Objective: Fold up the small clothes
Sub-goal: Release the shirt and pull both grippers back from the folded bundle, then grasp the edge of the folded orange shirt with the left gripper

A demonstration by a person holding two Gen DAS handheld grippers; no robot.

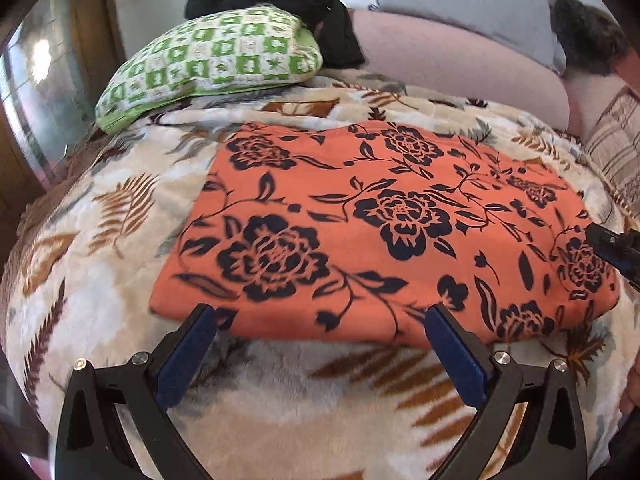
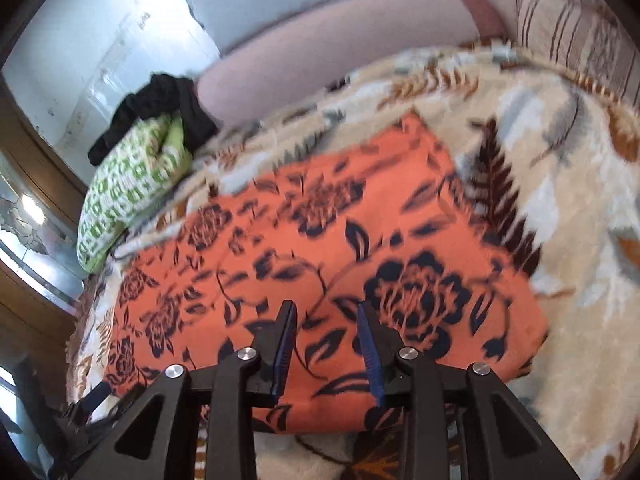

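An orange garment with dark blue flowers (image 1: pixel 360 216) lies folded flat as a rough rectangle on the bed. My left gripper (image 1: pixel 320 312) stands wide open at the garment's near edge, its blue pads astride that edge with nothing pinched. Over the garment's right end, my right gripper (image 2: pixel 326 306) hovers with its jaws a narrow gap apart; no cloth shows between them. The garment (image 2: pixel 360 240) fills the middle of the right wrist view. The right gripper's tip (image 1: pixel 612 248) shows at the right edge of the left wrist view, and the left gripper (image 2: pixel 92 404) at the lower left of the right wrist view.
A cream blanket with brown leaf print (image 1: pixel 120 280) covers the bed. A green-checked pillow (image 1: pixel 208 64) with a black garment (image 1: pixel 312 4) on it lies at the back left. A pink bolster (image 1: pixel 460 64) and a striped cushion (image 1: pixel 616 152) line the back.
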